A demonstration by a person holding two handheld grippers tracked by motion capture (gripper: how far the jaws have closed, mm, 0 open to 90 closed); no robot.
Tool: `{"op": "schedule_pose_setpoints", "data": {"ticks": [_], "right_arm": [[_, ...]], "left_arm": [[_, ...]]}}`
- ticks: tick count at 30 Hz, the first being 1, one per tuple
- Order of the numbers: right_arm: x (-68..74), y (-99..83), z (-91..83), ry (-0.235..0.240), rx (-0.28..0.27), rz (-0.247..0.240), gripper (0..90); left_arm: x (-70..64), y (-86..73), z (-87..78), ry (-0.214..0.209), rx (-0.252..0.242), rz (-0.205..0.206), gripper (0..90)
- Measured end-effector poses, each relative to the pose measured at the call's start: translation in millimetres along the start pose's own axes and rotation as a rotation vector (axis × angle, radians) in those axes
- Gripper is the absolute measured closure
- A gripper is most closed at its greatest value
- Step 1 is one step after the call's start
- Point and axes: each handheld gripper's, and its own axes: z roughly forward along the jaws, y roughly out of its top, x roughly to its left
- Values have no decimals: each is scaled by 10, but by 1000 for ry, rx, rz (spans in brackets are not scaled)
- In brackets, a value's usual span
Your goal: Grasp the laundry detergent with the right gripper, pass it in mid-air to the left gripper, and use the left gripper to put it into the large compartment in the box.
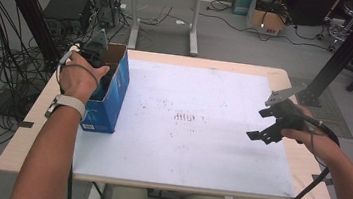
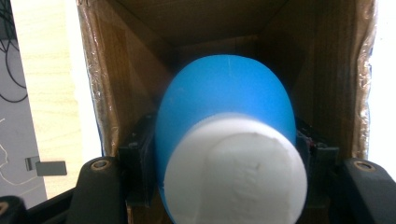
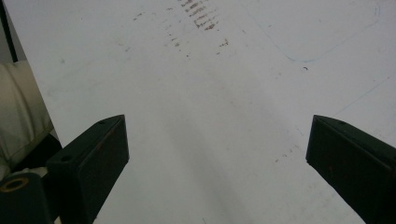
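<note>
The blue bottle (image 2: 224, 126) with its white cap (image 2: 236, 175) is sitting in the middle of the left gripper view, squeezed between the jaws of the left claw (image 2: 224, 158), inside the cardboard box (image 2: 135, 88). In the high view the box (image 1: 112, 97) is standing at the left of the desk (image 1: 201, 132). The rounded body may be slipping from the pinch, or catching the box wall. The right claw (image 3: 217, 158) is hovering wide open, holding nothing.

You have two grippers in hand: the left gripper (image 1: 99, 65) and the right gripper (image 1: 265, 135). On the table sits one blue cardboard box (image 1: 110, 102), and inside it one blue-and-white object (image 2: 229, 149) (clamped between the left jaws). One white mat (image 1: 191, 131) covers the tabletop.
</note>
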Motion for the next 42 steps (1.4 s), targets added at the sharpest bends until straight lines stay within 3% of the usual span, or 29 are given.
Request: {"op": "schedule_pose_setpoints", "data": {"ticks": [35, 42], "right_arm": [[5, -19, 27, 7, 6, 3, 58], [8, -18, 40, 11, 7, 4, 58]], "left_arm": [[23, -4, 8, -10, -15, 10, 371], [29, -6, 1, -22, -14, 7, 312]]}}
